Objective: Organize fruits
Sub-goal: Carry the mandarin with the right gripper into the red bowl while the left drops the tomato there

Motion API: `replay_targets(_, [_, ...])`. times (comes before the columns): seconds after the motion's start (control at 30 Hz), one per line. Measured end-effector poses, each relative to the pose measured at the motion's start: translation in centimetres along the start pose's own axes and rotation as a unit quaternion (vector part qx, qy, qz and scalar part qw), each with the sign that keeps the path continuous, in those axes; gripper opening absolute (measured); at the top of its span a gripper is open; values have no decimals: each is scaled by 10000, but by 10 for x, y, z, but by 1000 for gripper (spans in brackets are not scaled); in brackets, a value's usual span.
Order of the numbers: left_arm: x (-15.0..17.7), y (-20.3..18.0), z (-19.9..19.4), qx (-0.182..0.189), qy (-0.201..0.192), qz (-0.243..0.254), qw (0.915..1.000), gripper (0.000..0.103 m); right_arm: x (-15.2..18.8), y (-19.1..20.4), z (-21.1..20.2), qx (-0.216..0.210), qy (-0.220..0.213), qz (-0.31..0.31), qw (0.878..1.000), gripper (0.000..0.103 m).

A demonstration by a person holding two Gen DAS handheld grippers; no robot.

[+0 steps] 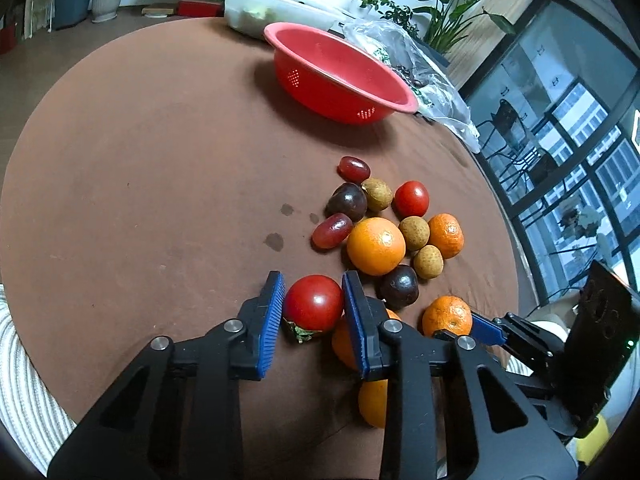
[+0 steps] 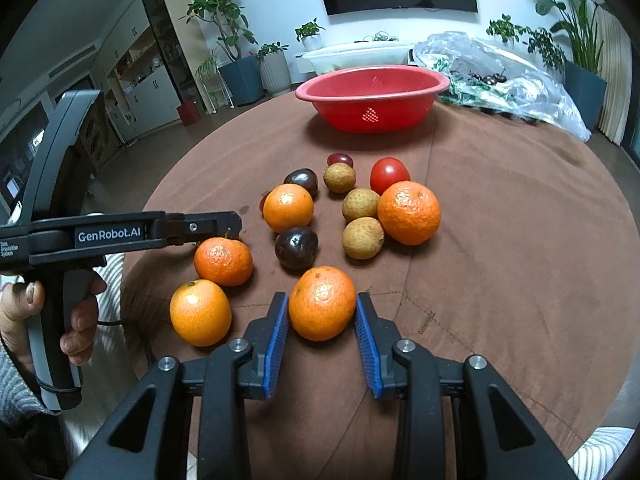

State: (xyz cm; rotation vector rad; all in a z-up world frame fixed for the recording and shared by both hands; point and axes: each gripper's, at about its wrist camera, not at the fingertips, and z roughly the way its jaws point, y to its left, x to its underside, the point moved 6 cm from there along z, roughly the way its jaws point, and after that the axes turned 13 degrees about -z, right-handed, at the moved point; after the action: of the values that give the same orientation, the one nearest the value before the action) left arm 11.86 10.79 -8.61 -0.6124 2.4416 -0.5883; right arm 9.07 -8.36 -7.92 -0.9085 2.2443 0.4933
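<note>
A pile of fruit lies on the brown tablecloth: oranges, tangerines, tomatoes, longans, dark plums and red grapes. My left gripper [image 1: 313, 303] is shut on a red tomato [image 1: 314, 302] with a green stem at the near edge of the pile. My right gripper [image 2: 322, 320] is shut on a tangerine [image 2: 322, 303], pads touching both sides. The left gripper also shows in the right wrist view [image 2: 224, 220], at the left beside a tangerine [image 2: 223, 261]. A red colander bowl [image 1: 384, 80] [image 2: 436, 80] stands empty at the far side of the table.
A crumpled clear plastic bag [image 2: 520, 76] with dark fruit lies right of the bowl. A white tub [image 1: 248, 4] sits behind the bowl. An orange [image 1: 375, 246] is in the pile's middle. Potted plants and windows ring the room. Wet spots [image 1: 274, 241] mark the cloth.
</note>
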Motion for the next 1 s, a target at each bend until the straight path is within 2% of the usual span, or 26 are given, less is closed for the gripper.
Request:
replay_targets(0.23, [-7, 0, -7, 214, 21, -116, 9997, 28, 0, -15, -5, -444, -118, 608, 9971, 36])
replay_targets(0.47, [-26, -10, -9, 412, 40, -73, 9991, 28, -16, -43, -22, -800, -498, 1214, 9881, 36])
replay_targets(0.77, [-77, -29, -2, 696, 9, 37, 9976, 28, -72, -80, -24, -769, -850, 1222, 9859, 36])
replay_targets(1.0, [-121, -42, 9, 680, -74, 227, 9974, 28, -123, -109, -4, -725, -1004, 1153, 9856, 36])
